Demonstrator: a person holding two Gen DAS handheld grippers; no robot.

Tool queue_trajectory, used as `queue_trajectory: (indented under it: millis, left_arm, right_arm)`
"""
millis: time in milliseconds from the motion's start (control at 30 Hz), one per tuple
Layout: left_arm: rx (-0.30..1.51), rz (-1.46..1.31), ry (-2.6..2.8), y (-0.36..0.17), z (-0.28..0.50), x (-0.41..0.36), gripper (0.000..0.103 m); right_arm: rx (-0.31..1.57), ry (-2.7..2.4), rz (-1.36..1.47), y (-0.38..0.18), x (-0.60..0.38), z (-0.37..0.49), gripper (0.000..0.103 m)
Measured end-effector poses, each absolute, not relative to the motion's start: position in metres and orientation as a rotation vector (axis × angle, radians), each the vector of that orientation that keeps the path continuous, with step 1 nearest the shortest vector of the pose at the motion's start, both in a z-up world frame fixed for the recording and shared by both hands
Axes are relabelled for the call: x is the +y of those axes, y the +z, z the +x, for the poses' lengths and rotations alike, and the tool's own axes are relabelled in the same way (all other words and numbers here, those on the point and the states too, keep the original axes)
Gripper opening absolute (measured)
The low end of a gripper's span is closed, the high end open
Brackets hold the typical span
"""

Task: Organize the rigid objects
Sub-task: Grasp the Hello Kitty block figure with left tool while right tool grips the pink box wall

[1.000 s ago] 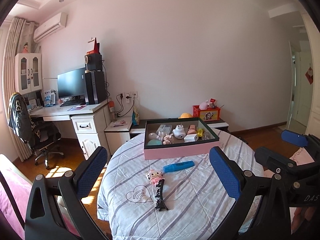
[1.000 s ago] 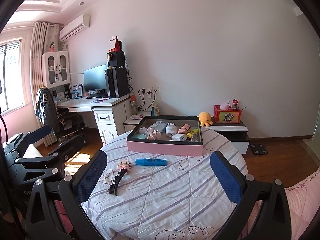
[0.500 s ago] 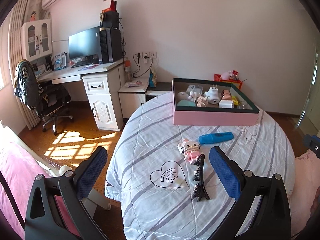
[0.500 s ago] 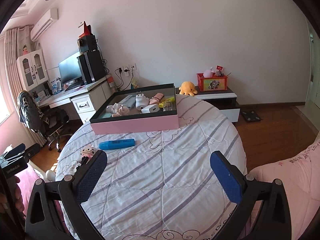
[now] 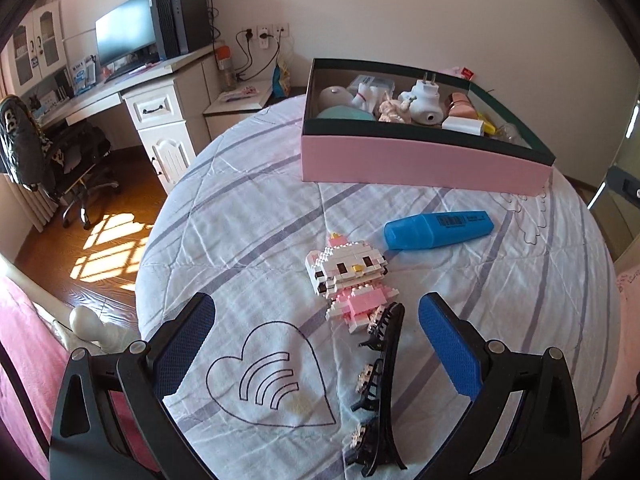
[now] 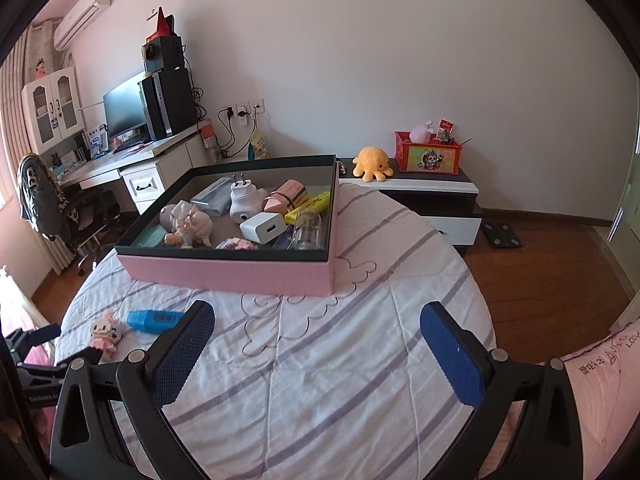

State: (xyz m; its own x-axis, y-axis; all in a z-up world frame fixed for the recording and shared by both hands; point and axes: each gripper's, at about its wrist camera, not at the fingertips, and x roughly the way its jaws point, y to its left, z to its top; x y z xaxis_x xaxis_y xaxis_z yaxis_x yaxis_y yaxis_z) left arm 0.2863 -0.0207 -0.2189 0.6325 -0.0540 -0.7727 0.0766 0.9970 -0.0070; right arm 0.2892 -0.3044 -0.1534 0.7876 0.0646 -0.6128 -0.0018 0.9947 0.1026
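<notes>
On the round table's striped cloth (image 5: 248,216) lie a black hair clip (image 5: 378,392), a pink-and-white brick cat figure (image 5: 348,276) and a blue highlighter (image 5: 438,229). My left gripper (image 5: 316,344) hangs open just above the near end of the clip and the figure. Behind them stands a pink box (image 5: 416,160) with several small items inside. In the right wrist view the box (image 6: 240,272) is ahead, the figure (image 6: 105,332) and highlighter (image 6: 154,320) are at the left, and my right gripper (image 6: 316,354) is open over bare cloth.
A white desk (image 5: 160,92) with a monitor and an office chair (image 5: 48,152) stand left of the table. A low cabinet (image 6: 432,196) with an orange plush and a red box stands against the far wall. The left gripper's body (image 6: 36,364) shows at the right wrist view's left edge.
My left gripper has come forward and down over the table, close to the hair clip and brick figure. My right gripper has swung right and nearer to the pink box. Both stay open.
</notes>
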Motion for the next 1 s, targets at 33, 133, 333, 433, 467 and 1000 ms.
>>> queue_trajectory:
  millis: [33,133,333,433,467,1000]
  left_arm:
    - [0.889,0.023,-0.074,-0.221,0.291,-0.020,0.103]
    - [0.904,0.020,-0.070,-0.226,0.301,-0.020,0.103]
    - [0.943,0.065,-0.059,-0.242,0.310,-0.025,0.103]
    - [0.936,0.071,-0.054,-0.243,0.314,-0.024,0.103]
    - [0.933,0.075,-0.052,-0.243,0.315,-0.023,0.103]
    - [0.863,0.052,-0.069,-0.236,0.329,-0.002,0.060]
  right_arm:
    - [0.672,0.033,0.103,-0.153,-0.308,0.302,0.103]
    - [0.691,0.027,0.095,-0.152,-0.316,0.343,0.103]
    - [0.800,0.018,0.036,-0.167,-0.322,0.421,0.085]
    - [0.861,0.017,0.022,-0.181,-0.326,0.442,0.048]
    - [0.867,0.046,0.031,-0.184,-0.327,0.445,0.046]
    - [0.871,0.144,0.140,-0.214,-0.332,0.461,0.026]
